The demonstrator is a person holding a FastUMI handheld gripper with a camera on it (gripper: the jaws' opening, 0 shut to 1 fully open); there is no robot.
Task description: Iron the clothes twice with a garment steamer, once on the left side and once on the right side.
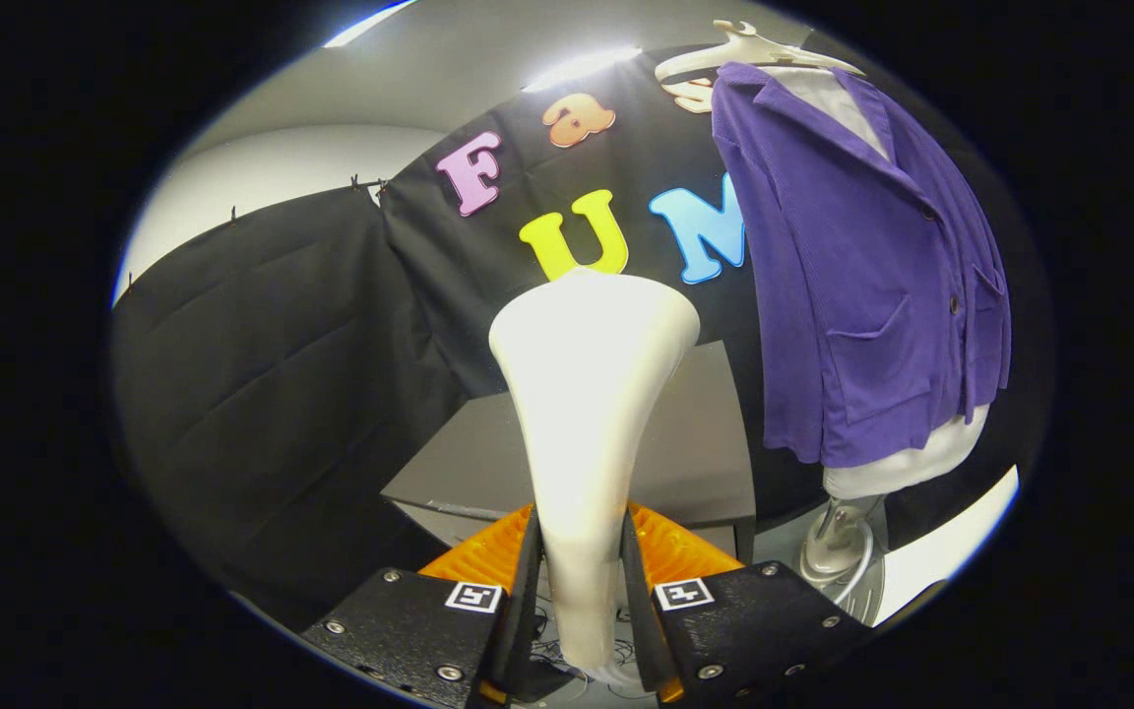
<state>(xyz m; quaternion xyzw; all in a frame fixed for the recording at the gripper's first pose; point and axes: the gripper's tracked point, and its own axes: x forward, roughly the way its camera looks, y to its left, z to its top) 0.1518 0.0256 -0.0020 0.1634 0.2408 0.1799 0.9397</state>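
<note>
Gripper [582, 581] clamped on garment steamer [589, 394], both fingers [526, 581] pressed against its narrow handle from either side. Steamer held upright between the fingers, handle running down past them, wide flat head flaring out above and ahead of the fingertips. Gripper aimed level and forward, slightly toward the booth's corner.

Beyond the fingers and behind the steamer: grey worktop [695, 443], its near edge just past the fingertips, its far edge against the black cloth wall [272, 345]. Cloth hung in panels, clipped along the top; pale wall and a ceiling light strip [577, 67] above it.

Purple jacket [852, 286] to the right of the steamer head and further off, well apart from it, no contact. Jacket on a white hanger [754, 49] over a white torso form [912, 458], buttoned, patch pocket on the front, hem hanging below the level of the worktop's right edge. Form carried on a metal stand [838, 547] with a round base on the floor, just right of the gripper's right finger.
</note>
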